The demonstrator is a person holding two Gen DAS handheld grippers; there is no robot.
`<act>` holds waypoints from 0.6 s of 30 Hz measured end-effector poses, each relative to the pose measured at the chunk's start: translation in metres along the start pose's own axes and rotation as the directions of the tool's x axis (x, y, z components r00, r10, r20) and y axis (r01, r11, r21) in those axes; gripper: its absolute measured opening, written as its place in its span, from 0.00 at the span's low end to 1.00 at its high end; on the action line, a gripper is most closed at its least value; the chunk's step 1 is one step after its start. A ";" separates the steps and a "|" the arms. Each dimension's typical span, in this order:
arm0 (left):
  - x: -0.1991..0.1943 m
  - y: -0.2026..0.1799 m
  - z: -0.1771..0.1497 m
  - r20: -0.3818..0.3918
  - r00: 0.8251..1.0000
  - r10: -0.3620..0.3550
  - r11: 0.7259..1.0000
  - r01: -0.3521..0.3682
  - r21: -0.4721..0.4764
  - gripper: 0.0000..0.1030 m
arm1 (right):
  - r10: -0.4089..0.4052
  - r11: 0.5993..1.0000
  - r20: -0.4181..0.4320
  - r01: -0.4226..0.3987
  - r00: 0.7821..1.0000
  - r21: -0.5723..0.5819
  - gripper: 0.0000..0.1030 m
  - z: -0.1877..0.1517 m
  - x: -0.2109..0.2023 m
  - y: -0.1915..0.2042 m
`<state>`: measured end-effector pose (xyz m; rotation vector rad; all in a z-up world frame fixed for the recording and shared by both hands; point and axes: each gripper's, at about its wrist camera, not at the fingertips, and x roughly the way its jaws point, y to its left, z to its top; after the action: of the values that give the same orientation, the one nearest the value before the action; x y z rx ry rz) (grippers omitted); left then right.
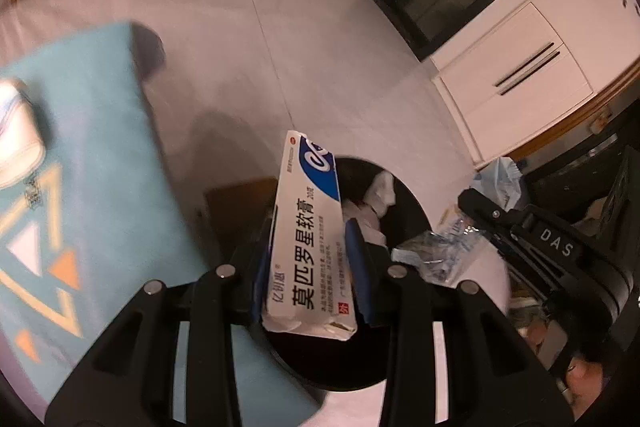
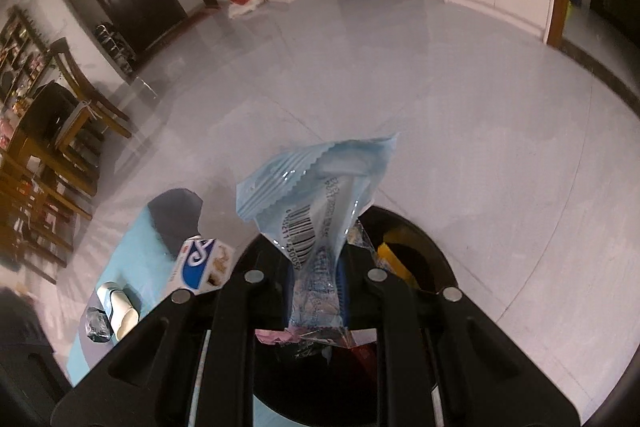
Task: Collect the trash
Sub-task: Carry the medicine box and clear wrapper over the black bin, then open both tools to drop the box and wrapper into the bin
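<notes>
My left gripper (image 1: 310,259) is shut on a white and blue ointment box (image 1: 308,227) and holds it upright over the round black trash bin (image 1: 416,211), which holds white crumpled paper. My right gripper (image 2: 316,267) is shut on a light blue plastic wrapper (image 2: 316,187) with a barcode, held above the same black bin (image 2: 432,259); yellow and pink trash shows inside. The right gripper with its wrapper also shows at the right of the left wrist view (image 1: 452,247).
A teal patterned table (image 1: 80,195) lies to the left, with a white roll (image 1: 16,131) on it. In the right wrist view the table (image 2: 136,267) carries a blue and white box (image 2: 204,263), a white tube (image 2: 120,307) and foil. White cabinets (image 1: 520,67) stand to the right.
</notes>
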<state>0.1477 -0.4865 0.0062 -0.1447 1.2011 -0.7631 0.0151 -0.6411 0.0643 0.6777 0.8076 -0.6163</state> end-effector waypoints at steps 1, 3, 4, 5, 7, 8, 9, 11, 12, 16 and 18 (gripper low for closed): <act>0.005 0.001 0.000 -0.010 1.000 -0.006 1.000 0.005 -0.004 0.34 | 0.004 1.000 -0.006 -0.004 1.000 0.011 0.18 0.000 0.003 -0.003; 0.018 0.001 -0.001 -0.034 0.999 0.002 1.000 -0.002 -0.001 0.33 | 0.023 0.999 -0.024 -0.022 0.999 0.036 0.19 0.000 0.006 -0.006; 0.025 0.001 -0.002 -0.047 0.999 0.013 1.000 -0.013 0.003 0.33 | 0.050 0.997 -0.041 -0.047 0.998 0.063 0.20 0.000 0.011 -0.009; 0.030 0.000 -0.002 -0.055 0.998 0.017 1.000 -0.017 0.008 0.32 | 0.063 0.996 -0.054 -0.059 0.997 0.074 0.20 0.000 0.014 -0.010; 0.038 0.000 -0.003 -0.067 0.998 0.020 1.000 -0.019 0.013 0.32 | 0.073 0.994 -0.083 -0.066 0.994 0.085 0.20 -0.002 0.022 -0.014; 0.042 0.000 -0.003 -0.075 0.997 0.022 1.000 -0.021 0.014 0.32 | 0.062 0.994 -0.099 -0.053 0.993 0.091 0.20 -0.002 0.027 -0.015; 0.047 -0.002 -0.003 -0.083 0.996 0.026 1.000 -0.024 0.014 0.32 | 0.055 0.995 -0.107 -0.045 0.993 0.094 0.20 -0.002 0.030 -0.016; 0.054 -0.004 -0.004 -0.099 0.995 0.024 1.000 -0.022 0.019 0.32 | 0.042 0.995 -0.124 -0.029 0.991 0.100 0.20 -0.002 0.036 -0.016; 0.055 -0.009 -0.007 -0.103 0.994 0.025 0.999 -0.022 0.026 0.32 | 0.039 0.994 -0.131 -0.025 0.991 0.102 0.20 -0.002 0.038 -0.013; 0.061 -0.019 -0.009 -0.117 0.993 0.034 0.998 -0.028 0.055 0.32 | 0.036 0.993 -0.155 -0.018 0.987 0.118 0.20 -0.002 0.047 -0.017; 0.061 -0.025 -0.011 -0.117 0.992 0.051 0.996 -0.042 0.075 0.31 | 0.025 0.992 -0.174 -0.003 0.984 0.124 0.20 -0.004 0.052 -0.019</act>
<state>0.1360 -0.5389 -0.0342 -0.0110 1.2831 -0.7823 0.0285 -0.6620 0.0148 0.8584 0.9329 -0.6030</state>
